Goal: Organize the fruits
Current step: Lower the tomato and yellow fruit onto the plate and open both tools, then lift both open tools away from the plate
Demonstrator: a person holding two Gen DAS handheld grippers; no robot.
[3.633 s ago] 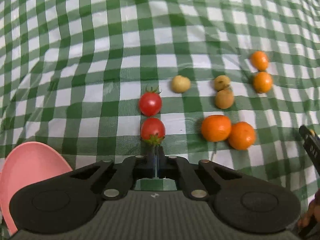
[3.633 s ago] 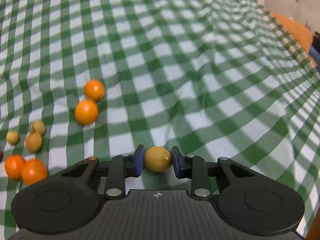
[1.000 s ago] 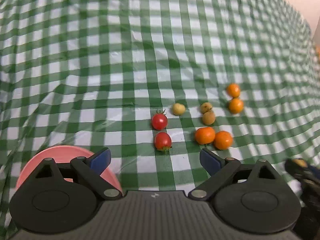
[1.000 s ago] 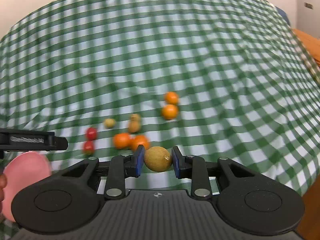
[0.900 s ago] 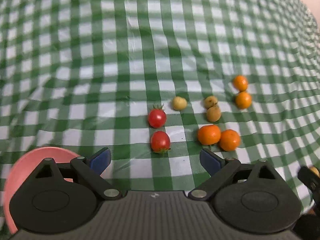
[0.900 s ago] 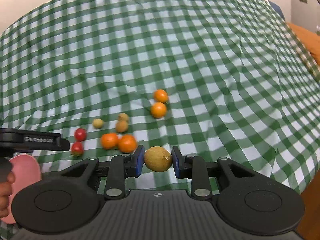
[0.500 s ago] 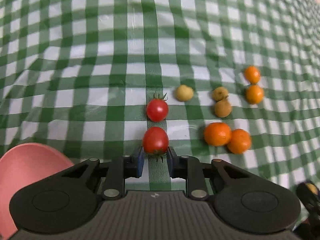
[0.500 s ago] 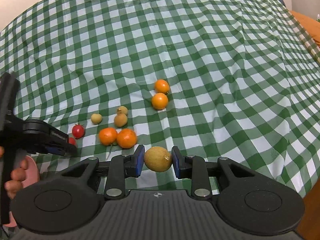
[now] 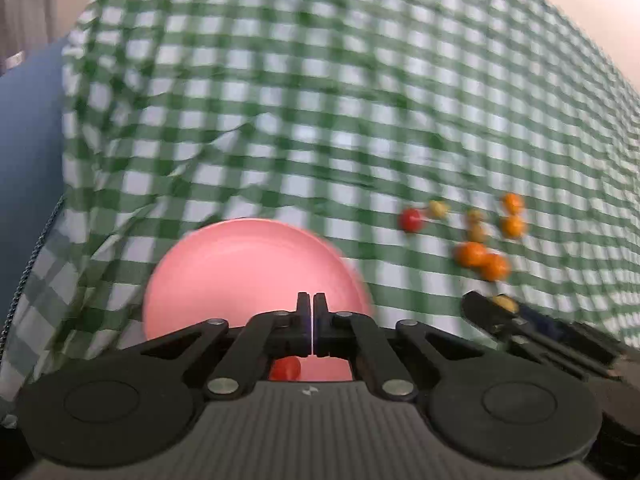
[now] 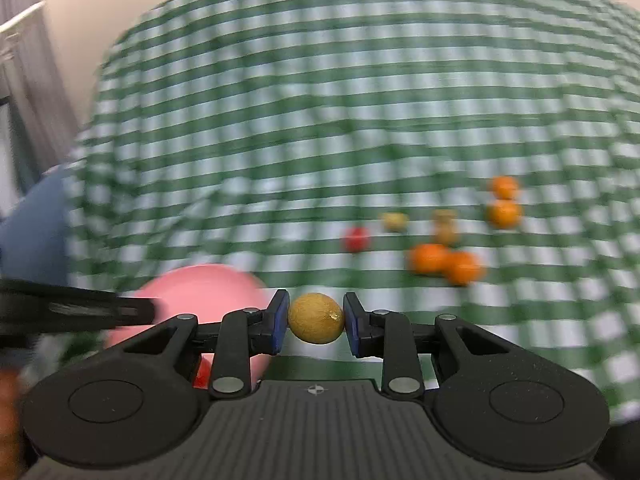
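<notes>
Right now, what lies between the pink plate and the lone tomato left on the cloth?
Only bare checked cloth: nothing lies between the pink plate and the lone tomato. The left wrist view shows it, blurred.

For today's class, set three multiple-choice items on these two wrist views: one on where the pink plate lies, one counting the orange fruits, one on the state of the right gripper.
1. In the left wrist view, where is the pink plate relative to the orange fruits?
A. to their left
B. to their right
C. beyond them

2. How many orange fruits lie on the cloth?
A. two
B. four
C. six

3. The right gripper is:
A. open and empty
B. shut on a red tomato
C. shut on a yellow-brown fruit

Answers:
1 A, the plate sits lower left and the fruits are to the right.
2 B, two pairs show.
3 C, both fingers press the fruit.
</notes>
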